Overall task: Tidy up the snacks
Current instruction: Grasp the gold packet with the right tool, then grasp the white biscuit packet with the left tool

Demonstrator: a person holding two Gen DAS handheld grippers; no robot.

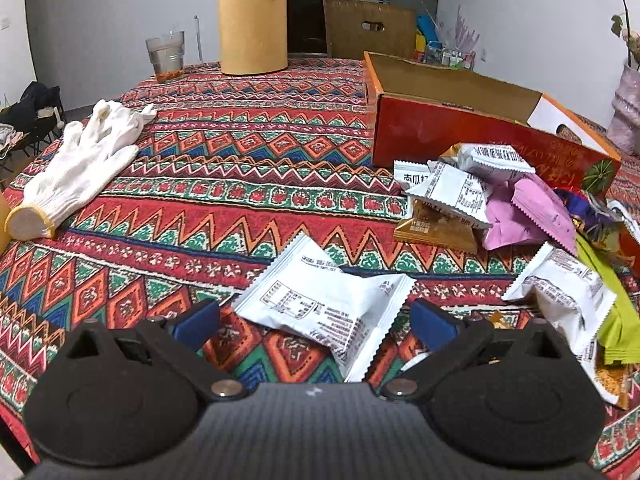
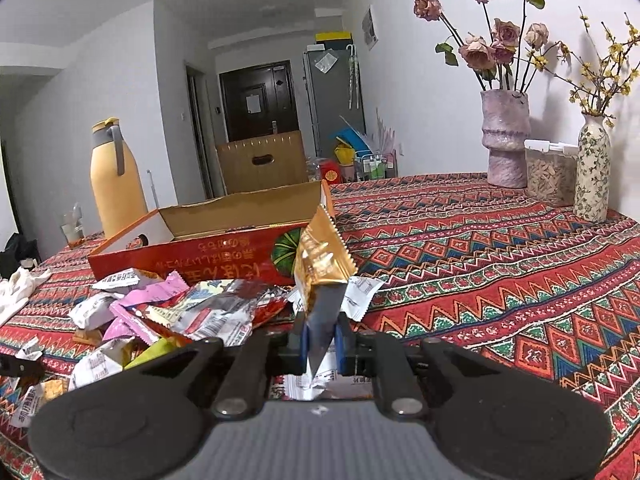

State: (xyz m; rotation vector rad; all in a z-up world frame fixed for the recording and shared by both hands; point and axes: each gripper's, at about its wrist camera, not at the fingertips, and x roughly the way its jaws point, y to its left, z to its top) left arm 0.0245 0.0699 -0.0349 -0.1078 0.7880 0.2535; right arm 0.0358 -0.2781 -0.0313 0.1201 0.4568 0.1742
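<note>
Right wrist view: right gripper [image 2: 322, 338] jaws clamp gold packet [image 2: 322, 258] by one corner, near red box [image 2: 208, 236]; could slip w/ swing. Left gripper [image 1: 314, 320] jaws wide apart, white packet [image 1: 324, 304] on tabletop [image 1: 224, 168] between them; may skid.

You see a red zigzag-patterned tablecloth [image 1: 224, 184], a white glove [image 1: 80, 168] at left, and a gold packet [image 2: 320, 260] mid-frame.

Snack heap [image 1: 500, 200] before the box [image 1: 460, 128], glove [image 1: 80, 164] far left
</note>
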